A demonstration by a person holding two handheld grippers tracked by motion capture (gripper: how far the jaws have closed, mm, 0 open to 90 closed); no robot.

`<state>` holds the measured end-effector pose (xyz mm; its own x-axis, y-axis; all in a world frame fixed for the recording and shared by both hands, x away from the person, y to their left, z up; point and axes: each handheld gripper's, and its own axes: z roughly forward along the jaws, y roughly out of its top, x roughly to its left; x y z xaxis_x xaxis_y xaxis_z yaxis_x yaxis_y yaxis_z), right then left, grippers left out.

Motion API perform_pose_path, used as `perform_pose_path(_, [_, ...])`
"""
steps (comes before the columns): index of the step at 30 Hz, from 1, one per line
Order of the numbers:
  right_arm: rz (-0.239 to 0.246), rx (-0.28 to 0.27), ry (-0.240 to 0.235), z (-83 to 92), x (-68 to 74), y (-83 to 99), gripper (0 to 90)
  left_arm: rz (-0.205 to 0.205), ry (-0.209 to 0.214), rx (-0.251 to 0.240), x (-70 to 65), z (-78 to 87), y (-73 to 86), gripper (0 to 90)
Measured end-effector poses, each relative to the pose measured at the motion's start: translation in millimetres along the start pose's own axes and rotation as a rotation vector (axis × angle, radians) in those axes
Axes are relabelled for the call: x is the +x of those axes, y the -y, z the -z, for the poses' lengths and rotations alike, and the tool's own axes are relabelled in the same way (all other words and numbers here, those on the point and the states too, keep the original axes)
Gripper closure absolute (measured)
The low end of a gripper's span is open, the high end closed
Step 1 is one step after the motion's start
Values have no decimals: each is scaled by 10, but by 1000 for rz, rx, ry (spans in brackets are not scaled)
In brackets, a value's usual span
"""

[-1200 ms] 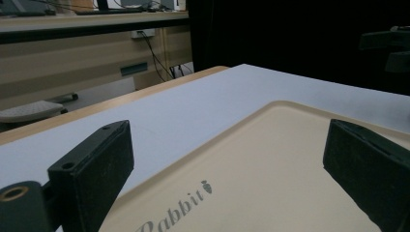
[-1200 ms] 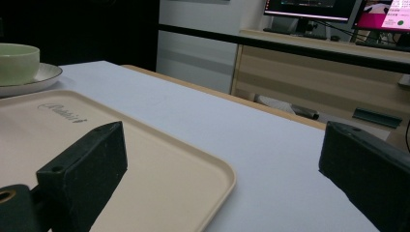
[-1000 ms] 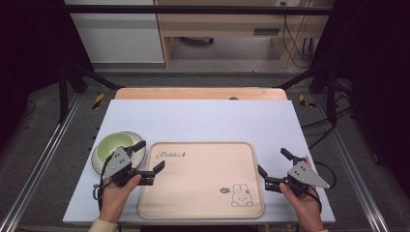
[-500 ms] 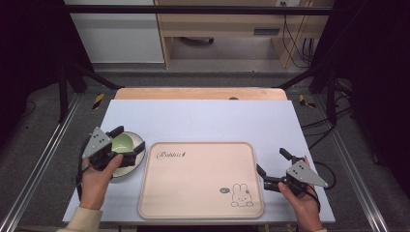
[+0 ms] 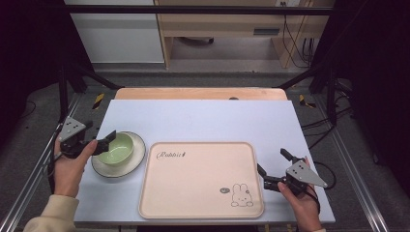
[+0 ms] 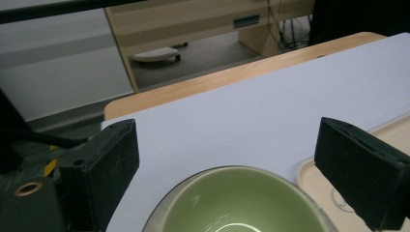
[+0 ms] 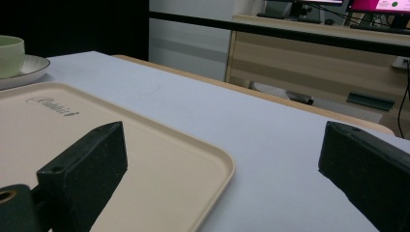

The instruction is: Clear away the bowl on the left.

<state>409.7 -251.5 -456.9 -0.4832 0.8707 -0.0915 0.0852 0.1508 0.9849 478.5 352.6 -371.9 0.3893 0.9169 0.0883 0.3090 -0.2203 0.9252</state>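
A light green bowl (image 5: 119, 148) sits on a pale saucer (image 5: 134, 162) at the table's left, beside a beige rabbit tray (image 5: 203, 193). My left gripper (image 5: 101, 131) hovers at the bowl's left side, one jaw over its rim. In the left gripper view the bowl (image 6: 237, 205) lies low between the jaws of the gripper (image 6: 229, 140). The jaws have just been closing a little, but the pads stand well apart from the bowl. My right gripper (image 5: 273, 162) rests open at the tray's right edge. Nothing lies between its jaws (image 7: 222, 145) but the tray's corner (image 7: 159, 159) and bare tabletop.
The white tabletop (image 5: 217, 121) stretches behind the tray, ending in a wooden strip (image 5: 200, 93). Metal frame rails (image 5: 29, 179) run along both sides. Beyond stand a wooden desk (image 5: 227, 24) and cables on the floor.
My left hand has carried its gripper left and away from the tray, from over the saucer to the bowl's left side. The right hand has stayed put.
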Motion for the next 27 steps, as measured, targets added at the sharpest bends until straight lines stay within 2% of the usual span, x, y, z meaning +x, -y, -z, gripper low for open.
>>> perform_pose_path(1, [0,0,0,0,0,0,35,0,0,0,0,0,0,86])
perform_pose_path(2, [3,-1,-1,1,1,-1,35,19,-35,42,74,-11,35,87])
perform_pose_path(6, [5,1,-1,-1,3,0,35,13,-84,69,153,-33,78,106])
perform_pose_path(7, [7,4,-2,-6,6,3,35,27,-92,80,180,-46,96,128])
perform_pose_path(8, [7,6,-2,-7,7,3,35,73,-72,122,230,-87,137,143])
perform_pose_path(9, [8,7,-3,-10,8,4,35,73,-72,122,230,-87,137,171])
perform_pose_path(10, [6,8,-3,-12,9,5,35,100,-77,174,250,-129,176,215])
perform_pose_path(11, [6,8,-3,-12,9,5,35,100,-77,174,250,-129,176,241])
perform_pose_path(12, [7,8,-4,-16,8,8,35,99,-69,220,236,-184,214,250])
perform_pose_path(14, [7,9,-4,-16,4,10,35,89,-64,259,223,-231,248,320])
perform_pose_path(16, [4,13,-4,-15,3,12,35,83,-64,301,225,-268,280,352])
perform_pose_path(17, [4,13,-4,-15,3,12,35,83,-64,301,225,-268,280,376])
perform_pose_path(18, [2,13,-5,-15,2,13,35,104,-57,320,233,-306,317,388])
perform_pose_path(20, [3,13,-6,-16,2,14,35,116,-44,347,242,-335,354,440])
perform_pose_path(21, [3,13,-6,-16,2,14,35,116,-44,347,242,-335,354,451])
perform_pose_path(22, [4,19,-8,-18,4,16,35,111,-41,369,247,-347,373,455])
perform_pose_path(23, [4,19,-8,-18,4,16,35,113,-43,386,250,-356,392,455])
perform_pose_path(24, [6,20,-12,-25,2,22,35,122,-59,397,263,-354,422,498])
perform_pose_path(27, [7,26,-14,-28,2,25,35,137,-48,419,270,-364,451,518])
